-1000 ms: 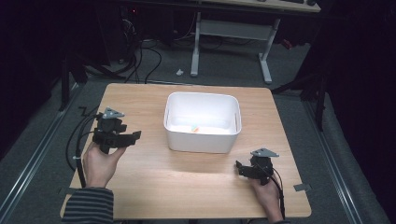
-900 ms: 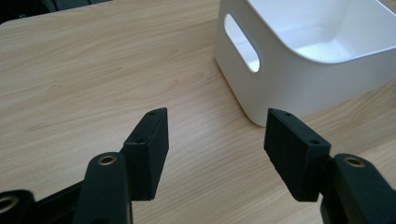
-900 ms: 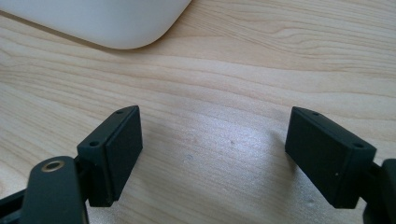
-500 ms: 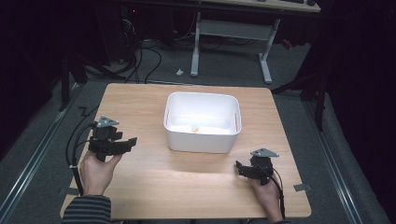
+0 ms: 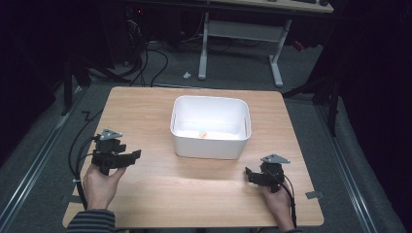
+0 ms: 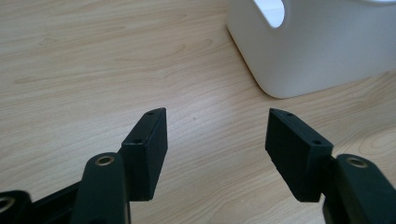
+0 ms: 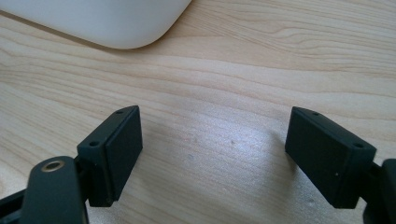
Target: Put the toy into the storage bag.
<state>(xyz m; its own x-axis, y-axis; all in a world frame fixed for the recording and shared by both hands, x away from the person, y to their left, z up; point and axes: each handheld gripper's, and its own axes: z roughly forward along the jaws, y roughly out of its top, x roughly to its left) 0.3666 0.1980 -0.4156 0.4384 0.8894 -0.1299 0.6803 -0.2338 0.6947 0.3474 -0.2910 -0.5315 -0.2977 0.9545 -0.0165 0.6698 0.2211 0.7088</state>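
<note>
1. Counted on the tabletop (image 5: 145, 107): one white bin (image 5: 210, 127), two grippers, two hands. Inside the bin lies one small orange-and-green item (image 5: 203, 133), too small to identify.
2. The bin sits at the centre of the high view, slightly above the middle. Its long axis runs left to right across the frame and its opening faces up. One oval handle cutout (image 6: 272, 10) shows in the left gripper view.
3. The left gripper (image 5: 130, 156) is at the lower left of the high view and points right, toward the bin. Its jaws are parted, with only bare wood between them.
4. The right gripper (image 5: 248, 174) is at the lower right and points left. Its jaws stand wide apart and hold nothing.
5. Both grippers sit well apart from the bin.
</note>
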